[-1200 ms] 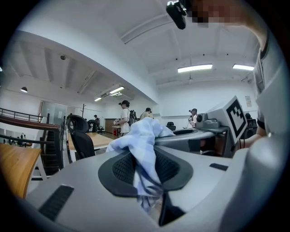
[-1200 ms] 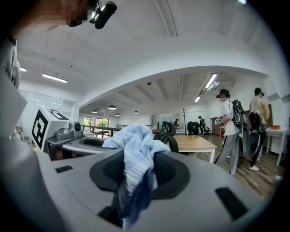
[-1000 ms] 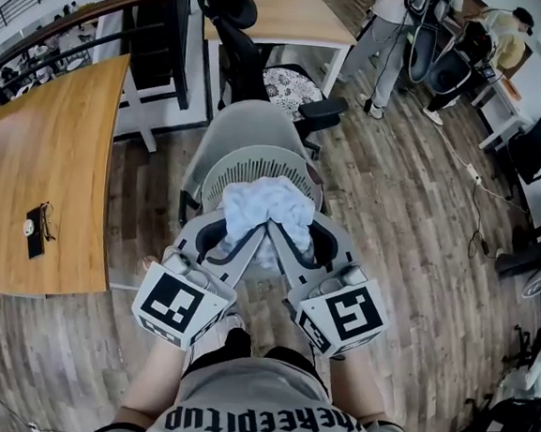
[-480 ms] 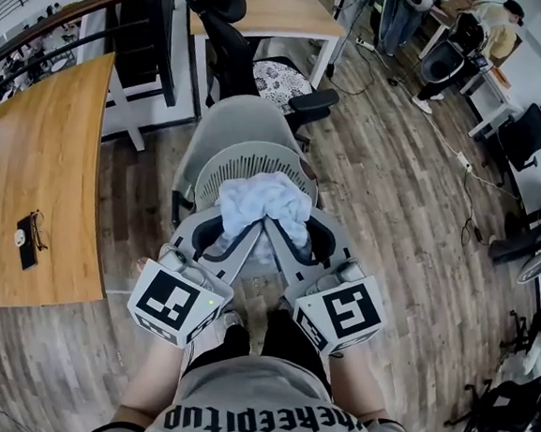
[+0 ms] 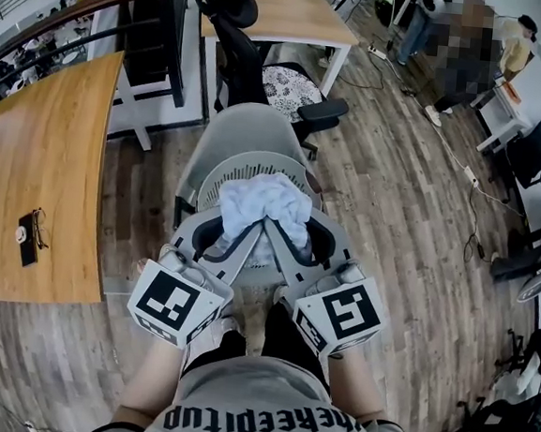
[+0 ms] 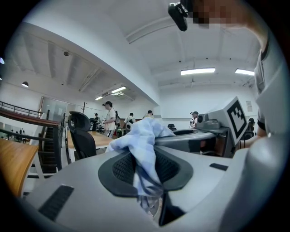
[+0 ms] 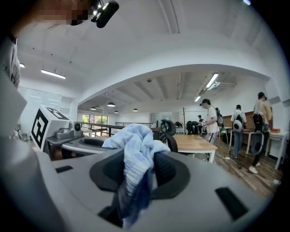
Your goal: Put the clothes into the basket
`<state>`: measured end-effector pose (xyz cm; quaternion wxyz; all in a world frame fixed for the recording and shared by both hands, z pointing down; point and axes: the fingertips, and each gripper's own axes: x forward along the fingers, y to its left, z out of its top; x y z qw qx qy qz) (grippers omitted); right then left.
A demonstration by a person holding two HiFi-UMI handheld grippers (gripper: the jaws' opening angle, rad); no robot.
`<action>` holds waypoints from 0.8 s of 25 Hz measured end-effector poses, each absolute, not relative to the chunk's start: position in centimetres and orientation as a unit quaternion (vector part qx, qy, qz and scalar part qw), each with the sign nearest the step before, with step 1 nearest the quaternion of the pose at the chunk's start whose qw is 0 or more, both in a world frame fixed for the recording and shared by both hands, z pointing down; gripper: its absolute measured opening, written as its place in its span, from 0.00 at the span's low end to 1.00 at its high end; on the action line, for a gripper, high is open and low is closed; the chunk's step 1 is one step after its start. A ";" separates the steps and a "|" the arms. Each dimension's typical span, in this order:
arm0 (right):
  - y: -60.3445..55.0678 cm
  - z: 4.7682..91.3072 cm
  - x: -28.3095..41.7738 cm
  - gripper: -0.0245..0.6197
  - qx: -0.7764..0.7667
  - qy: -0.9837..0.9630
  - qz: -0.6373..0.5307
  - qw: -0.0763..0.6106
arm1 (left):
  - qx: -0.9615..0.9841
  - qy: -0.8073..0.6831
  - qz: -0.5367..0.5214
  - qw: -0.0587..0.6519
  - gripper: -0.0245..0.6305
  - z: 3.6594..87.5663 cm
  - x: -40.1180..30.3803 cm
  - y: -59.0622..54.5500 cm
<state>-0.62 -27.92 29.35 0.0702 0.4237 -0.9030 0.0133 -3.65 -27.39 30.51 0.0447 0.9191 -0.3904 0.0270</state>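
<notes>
People [image 5: 420, 31] shifted; left tool [image 5: 248, 239], right tool [image 5: 287, 243]: crumpled cloth [image 5: 264, 203].

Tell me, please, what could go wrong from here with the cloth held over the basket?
1. The left gripper and right gripper each pinch only a fold of the bunched blue cloth. If one lets go first, the cloth may swing aside.
2. In the head view the bundle covers much of the basket opening, so loose ends could catch on the rim instead of dropping inside.
</notes>
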 end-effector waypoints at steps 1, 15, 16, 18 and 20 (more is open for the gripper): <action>-28.3 29.3 -0.6 0.25 0.420 -0.905 0.013 0.070 | 0.917 -0.395 0.027 0.045 0.19 30.5 -3.6 -27.8; -34.0 29.3 -0.5 0.25 0.348 -0.934 0.015 0.078 | 0.884 -0.464 0.026 0.056 0.19 30.5 -3.5 -33.0; -34.3 29.3 -0.5 0.25 0.342 -0.936 0.015 0.078 | 0.881 -0.470 0.026 0.057 0.19 30.5 -3.4 -33.2; -34.6 29.2 -0.3 0.25 0.329 -0.941 0.015 0.079 | 0.874 -0.482 0.025 0.059 0.19 30.5 -3.2 -33.4; -34.8 29.1 -0.4 0.25 0.315 -0.946 0.014 0.078 | 0.867 -0.494 0.024 0.061 0.19 30.4 -3.2 -33.5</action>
